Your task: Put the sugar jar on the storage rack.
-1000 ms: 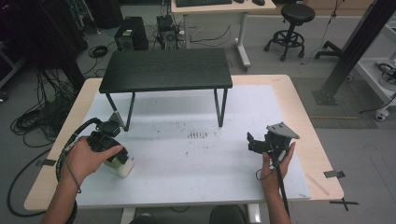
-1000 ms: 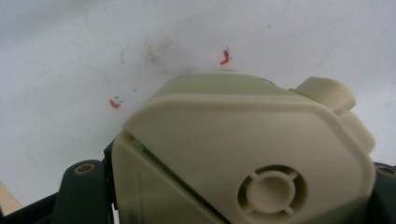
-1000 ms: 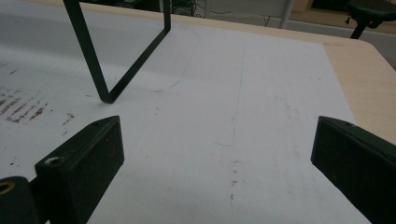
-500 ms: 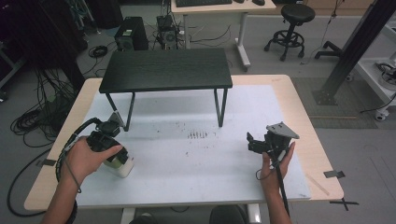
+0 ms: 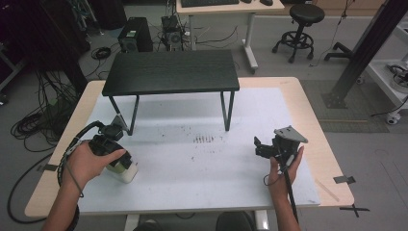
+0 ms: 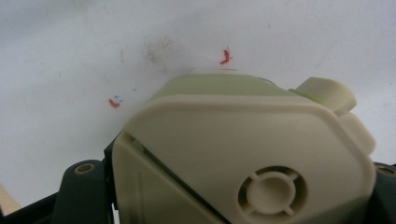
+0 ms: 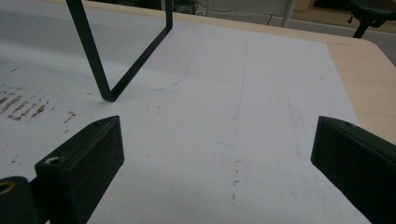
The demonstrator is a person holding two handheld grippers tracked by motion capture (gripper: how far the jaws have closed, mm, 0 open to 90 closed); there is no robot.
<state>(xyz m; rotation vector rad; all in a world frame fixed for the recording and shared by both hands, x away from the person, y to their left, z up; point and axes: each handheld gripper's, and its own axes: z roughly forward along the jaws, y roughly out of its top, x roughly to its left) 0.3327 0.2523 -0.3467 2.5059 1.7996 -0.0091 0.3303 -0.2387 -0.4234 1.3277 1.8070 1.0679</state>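
High view | left hand-held gripper [image 5: 118,161] clamped on cream plastic container [image 5: 126,171] [image 6: 243,154], resting on white surface [image 5: 202,168] near its left front | right hand-held gripper [image 5: 258,147] [image 7: 217,158] jaws wide apart, holding nothing

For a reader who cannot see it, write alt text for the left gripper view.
A cream plastic container with a round moulded cap and a side tab sits clamped in the left hand-held gripper, seen close up. Behind it lies the white table sheet with small red marks.
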